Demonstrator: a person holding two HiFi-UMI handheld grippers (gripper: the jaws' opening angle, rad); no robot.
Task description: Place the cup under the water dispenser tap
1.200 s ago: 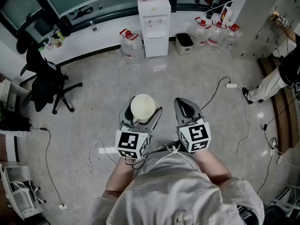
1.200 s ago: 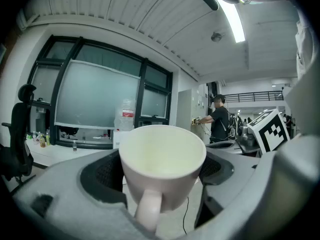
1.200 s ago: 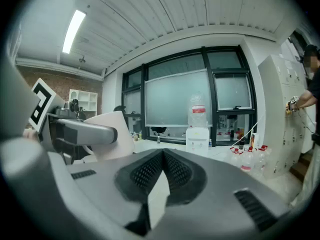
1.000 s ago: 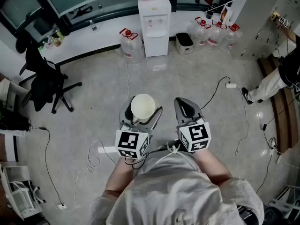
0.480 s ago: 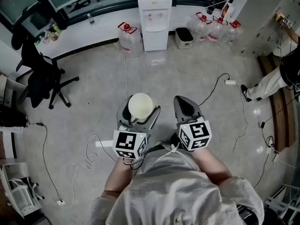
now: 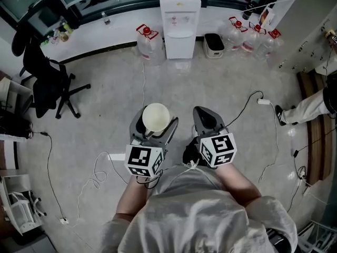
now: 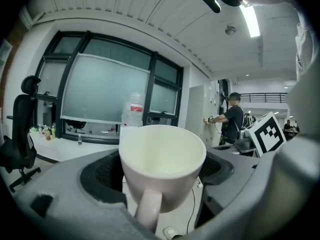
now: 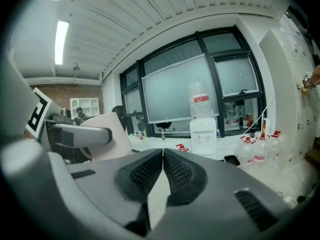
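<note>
**One cup, far from the dispenser**

We hold the cup upright, handle toward us, clamped between the wide jaws of our left gripper. Our right gripper is closed and empty. The dispenser stands well apart across the floor, where cables lie. A trip or a tilt could slip the cup.

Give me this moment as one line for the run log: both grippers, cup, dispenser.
left gripper: shut on cup | right gripper: shut, empty | dispenser: ahead, not yet reached
</note>
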